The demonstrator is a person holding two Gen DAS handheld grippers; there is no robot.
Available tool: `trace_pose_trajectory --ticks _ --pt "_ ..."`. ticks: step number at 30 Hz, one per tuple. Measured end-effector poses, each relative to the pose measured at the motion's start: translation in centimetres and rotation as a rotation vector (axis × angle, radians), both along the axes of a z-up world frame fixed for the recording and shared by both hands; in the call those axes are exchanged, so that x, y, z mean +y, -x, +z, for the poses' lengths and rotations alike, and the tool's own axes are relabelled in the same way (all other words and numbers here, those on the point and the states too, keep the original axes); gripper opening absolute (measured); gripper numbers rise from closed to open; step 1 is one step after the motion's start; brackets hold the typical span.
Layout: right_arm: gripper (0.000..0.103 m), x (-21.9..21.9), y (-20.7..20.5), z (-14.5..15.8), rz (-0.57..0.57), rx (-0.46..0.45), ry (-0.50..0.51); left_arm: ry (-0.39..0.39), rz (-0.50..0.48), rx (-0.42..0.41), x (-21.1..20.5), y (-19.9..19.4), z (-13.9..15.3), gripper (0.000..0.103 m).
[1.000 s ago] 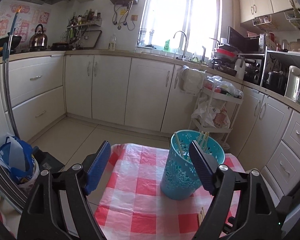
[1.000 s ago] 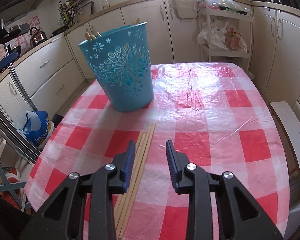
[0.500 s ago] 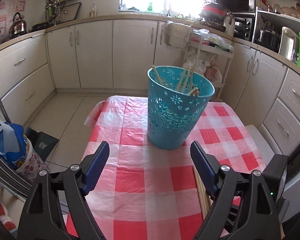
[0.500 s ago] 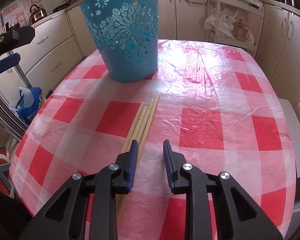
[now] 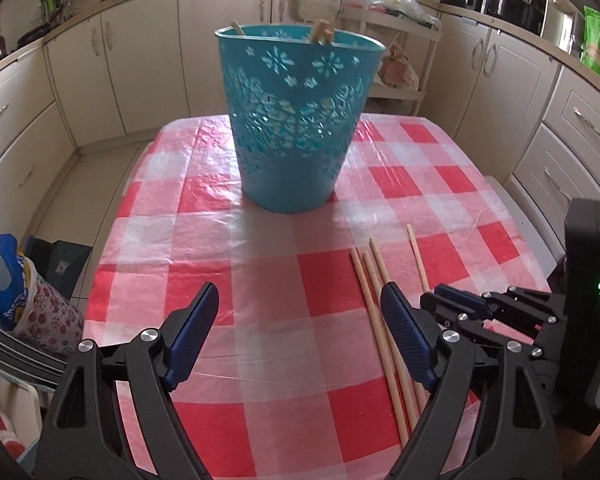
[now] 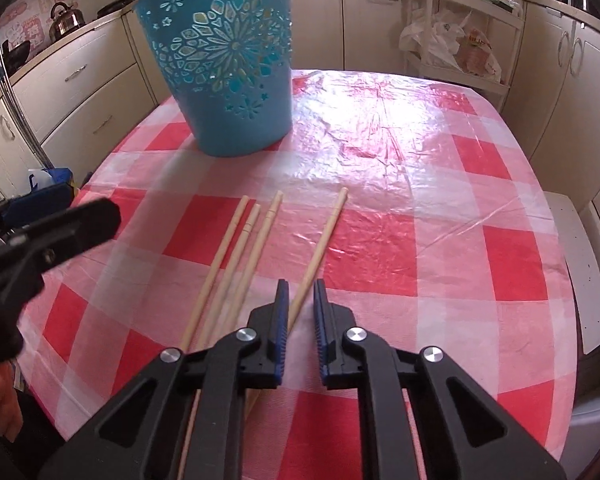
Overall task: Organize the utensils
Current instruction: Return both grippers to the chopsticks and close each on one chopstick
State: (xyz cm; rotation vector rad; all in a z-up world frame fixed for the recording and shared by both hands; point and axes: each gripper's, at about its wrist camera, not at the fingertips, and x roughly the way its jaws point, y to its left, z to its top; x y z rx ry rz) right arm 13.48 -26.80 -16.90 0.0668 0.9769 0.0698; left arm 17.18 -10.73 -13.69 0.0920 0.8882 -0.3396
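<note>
Four wooden chopsticks lie on the red-and-white checked tablecloth (image 6: 440,208). Three chopsticks (image 6: 236,256) stay side by side. The fourth chopstick (image 6: 324,236) is angled off to their right, and its near end runs between the jaws of my right gripper (image 6: 300,308). Those jaws are closing, and a gap still shows beside the stick. My left gripper (image 5: 298,300) hangs open over bare cloth, left of the three chopsticks (image 5: 366,276), with nothing between its fingers. Behind stands a teal cut-out basket (image 5: 296,128), also in the right wrist view (image 6: 228,64), with several chopsticks (image 5: 320,32) in it.
Cream kitchen cabinets (image 5: 112,60) ring the small table. A white rack with plastic bags (image 6: 456,40) stands past its far edge. On the floor to the left sits a blue bag (image 5: 0,280). A white bench (image 6: 572,260) flanks the table's right edge.
The left gripper has tipped down and sunk towards the table, staying open. The right jaws have narrowed around one chopstick, which has swung away to the right of the other three.
</note>
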Motion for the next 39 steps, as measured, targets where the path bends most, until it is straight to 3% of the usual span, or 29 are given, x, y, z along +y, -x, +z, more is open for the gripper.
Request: trace_pose_trajectory --ticks 4,7,12,16,23,26,28,30,32,39 --pt "0.013 -0.6 0.1 0.1 -0.003 -0.008 -0.059 -0.058 -0.038 0.015 -1.9 0.1 -1.4 0.079" --pt "0.013 -1.1 0.0 0.1 -0.017 -0.008 -0.084 -0.024 -0.041 0.055 -1.9 -0.4 -2.1 0.079" --pt "0.013 -1.6 0.0 0.2 -0.034 -0.006 -0.081 -0.059 -0.045 0.057 -2.9 -0.7 -3.1 0.079" --pt "0.013 -1.8 -0.1 0.1 -0.041 -0.008 -0.078 -0.140 -0.053 0.073 -3.7 -1.3 -4.5 0.079" --pt "0.016 -1.5 -0.7 -0.1 -0.031 -0.004 -0.078 -0.143 -0.038 0.088 -3.2 -1.8 -4.8 0.078" --pt "0.016 -1.3 -1.0 -0.2 -0.026 -0.014 -0.065 -0.111 -0.060 0.088 -3.3 -2.4 -4.8 0.067" --pt "0.013 -1.2 -1.0 -0.2 -0.011 -0.015 -0.047 -0.100 -0.074 0.071 -3.3 -2.7 -4.6 0.045" --pt "0.008 -1.0 -1.0 -0.2 0.009 -0.004 -0.041 -0.065 -0.097 0.089 -3.3 -3.1 -4.3 0.013" --pt "0.006 -1.2 -1.1 -0.1 0.013 0.010 -0.052 -0.010 -0.116 0.132 -2.8 -3.5 -4.2 0.009" --pt "0.007 -1.7 -2.3 -0.2 -0.014 0.028 -0.073 -0.009 -0.091 0.163 -2.3 -4.6 -4.1 0.009"
